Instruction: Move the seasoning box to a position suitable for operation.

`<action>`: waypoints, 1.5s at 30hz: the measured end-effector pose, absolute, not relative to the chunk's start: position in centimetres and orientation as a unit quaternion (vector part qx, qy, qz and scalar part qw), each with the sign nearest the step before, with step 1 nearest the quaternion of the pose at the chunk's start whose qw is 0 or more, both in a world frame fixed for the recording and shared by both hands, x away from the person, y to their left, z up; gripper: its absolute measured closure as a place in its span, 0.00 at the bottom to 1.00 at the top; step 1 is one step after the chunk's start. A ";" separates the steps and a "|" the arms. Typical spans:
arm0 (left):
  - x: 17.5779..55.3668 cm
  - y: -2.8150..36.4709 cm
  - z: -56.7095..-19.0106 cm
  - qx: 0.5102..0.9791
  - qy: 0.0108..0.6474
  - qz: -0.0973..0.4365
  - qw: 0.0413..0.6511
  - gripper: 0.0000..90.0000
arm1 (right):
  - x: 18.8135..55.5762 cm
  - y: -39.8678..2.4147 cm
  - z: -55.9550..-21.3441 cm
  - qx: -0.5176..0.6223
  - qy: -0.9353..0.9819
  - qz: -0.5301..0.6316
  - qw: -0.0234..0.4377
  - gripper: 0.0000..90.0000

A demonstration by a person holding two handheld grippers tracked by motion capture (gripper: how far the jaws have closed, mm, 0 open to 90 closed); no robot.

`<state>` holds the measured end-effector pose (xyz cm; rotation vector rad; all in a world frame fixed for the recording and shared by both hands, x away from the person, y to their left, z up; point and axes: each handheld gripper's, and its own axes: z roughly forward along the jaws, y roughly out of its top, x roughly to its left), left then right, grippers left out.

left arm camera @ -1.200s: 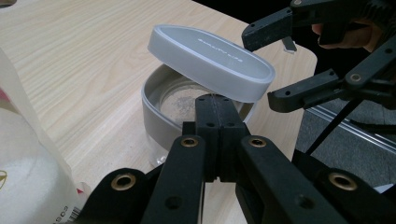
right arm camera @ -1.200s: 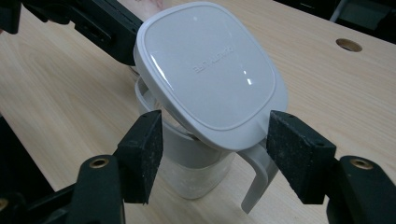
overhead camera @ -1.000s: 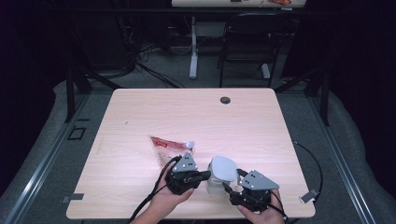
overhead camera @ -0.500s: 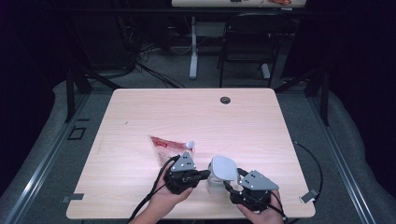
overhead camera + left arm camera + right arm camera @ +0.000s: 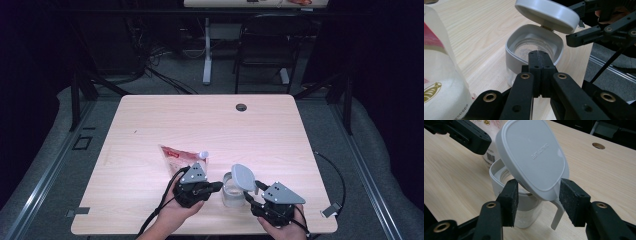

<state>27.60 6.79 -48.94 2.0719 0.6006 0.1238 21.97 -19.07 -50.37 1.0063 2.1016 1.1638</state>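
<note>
Lid point(image 5: 534, 157) already raised, jar point(image 5: 534, 50) open; pouch point(image 5: 182, 156) still unpoured. Your left gripper point(image 5: 539, 58) is clenched empty; your right gripper point(image 5: 537, 195) straddles the lid's latch, grip uncertain.

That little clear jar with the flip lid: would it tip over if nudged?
Probably, somewhat. The jar looks nearly empty, so likely light. Its raised lid hangs off one side, which may pull it over. Its smooth wall could slide on the table.
</note>
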 end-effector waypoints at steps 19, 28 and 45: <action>27.5 8.4 -49.0 0.843 0.259 0.056 0.468 1.00 | 22.0 -20.5 -50.2 0.396 0.758 0.452 0.252 0.80; 27.5 9.0 -49.2 0.843 0.265 0.061 0.464 0.99 | 22.6 -21.0 -50.3 0.410 0.748 0.454 0.256 0.84; 27.3 10.1 -49.2 0.840 0.277 0.068 0.462 0.97 | 25.4 -22.5 -50.2 0.430 0.737 0.460 0.246 0.87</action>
